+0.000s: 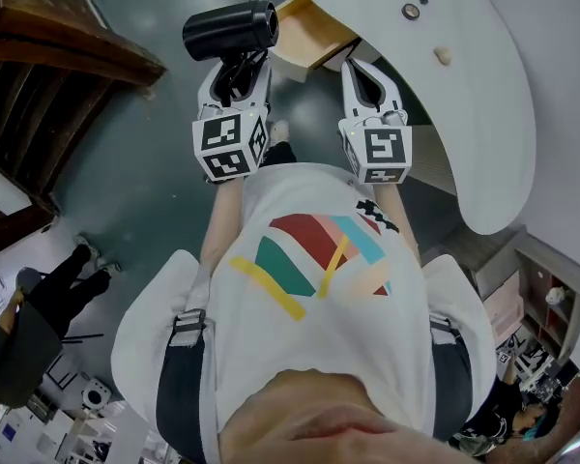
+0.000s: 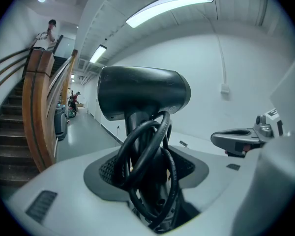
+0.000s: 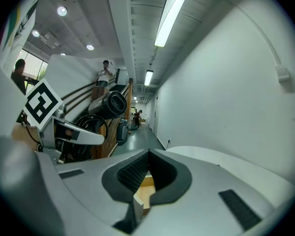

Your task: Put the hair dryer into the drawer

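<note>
The left gripper (image 1: 237, 68) has its jaws closed on the handle of the black hair dryer (image 1: 230, 29). In the left gripper view the handle stands upright between the pads, with the black cord (image 2: 142, 151) looped around it and caught in the same grip. The barrel (image 2: 142, 90) lies crosswise above the jaws.

In the head view the hair dryer sits at 12 o'clock, in the air above the dark floor (image 1: 164, 191). The open wooden drawer (image 1: 309, 32) is at 3 o'clock of it, close by but not touching. The drawer juts out from under the curved white worktop (image 1: 474, 114), which fills the 2 o'clock part of that view.

The right gripper (image 1: 364, 68) is at 3 o'clock of the left one, pointing toward the drawer. In the right gripper view its jaws (image 3: 147, 154) meet at the tips with nothing between them, and a piece of the drawer shows behind them.

A wooden staircase (image 1: 48, 75) stands at 10 o'clock in the head view.
</note>
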The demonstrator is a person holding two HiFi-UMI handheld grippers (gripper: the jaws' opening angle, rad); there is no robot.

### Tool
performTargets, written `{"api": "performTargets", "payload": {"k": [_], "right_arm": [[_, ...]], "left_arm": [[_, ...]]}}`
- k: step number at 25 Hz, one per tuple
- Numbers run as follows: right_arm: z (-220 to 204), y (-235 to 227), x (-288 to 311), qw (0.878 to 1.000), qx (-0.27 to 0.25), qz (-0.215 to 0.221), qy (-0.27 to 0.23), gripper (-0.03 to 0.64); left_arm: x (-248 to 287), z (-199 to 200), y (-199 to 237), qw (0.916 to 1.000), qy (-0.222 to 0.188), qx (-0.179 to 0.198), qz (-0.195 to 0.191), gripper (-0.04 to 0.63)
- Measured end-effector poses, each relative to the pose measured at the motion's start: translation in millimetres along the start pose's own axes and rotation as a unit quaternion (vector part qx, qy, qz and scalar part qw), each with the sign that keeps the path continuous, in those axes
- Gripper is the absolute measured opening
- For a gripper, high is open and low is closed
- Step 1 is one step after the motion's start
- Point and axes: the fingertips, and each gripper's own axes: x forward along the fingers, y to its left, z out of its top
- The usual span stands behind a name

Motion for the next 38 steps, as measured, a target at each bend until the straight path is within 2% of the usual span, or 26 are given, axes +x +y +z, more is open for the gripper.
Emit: {"api": "performTargets", "payload": {"k": [5, 11, 15, 21, 27, 32, 38], "right_arm": [[13, 12, 56, 1.0, 0.014, -0.021, 0.0, 0.011], [18, 5, 93, 0.998, 0.027, -0.059, 0.006, 0.011], [13, 0, 102, 0.996, 0.033, -0.08, 0.015, 0.011], [3, -27, 113, 0.994, 0.046, -0.095, 0.026, 0.011], [7, -53, 136, 0.997, 0.037, -0.057, 0.027, 0.011], [8, -79, 158, 0.998, 0.046, -0.017, 0.03, 0.011], [5, -103, 173, 0.999, 0.035, 0.013, 0.037, 0.011]], "left_arm": [[33, 18, 41, 0.9993, 0.008, 0.024, -0.027, 0.252], [72, 36, 59, 0.9969, 0.012, 0.037, -0.068, 0.25], [92, 40, 68, 0.9964, 0.014, 0.035, -0.076, 0.252], [116, 28, 63, 0.9955, 0.042, 0.036, -0.077, 0.252], [140, 30, 49, 0.9965, 0.052, 0.035, -0.055, 0.252], [168, 4, 32, 0.9934, 0.105, 0.022, -0.041, 0.25], [195, -10, 20, 0.9893, 0.142, 0.025, -0.018, 0.251]]}}
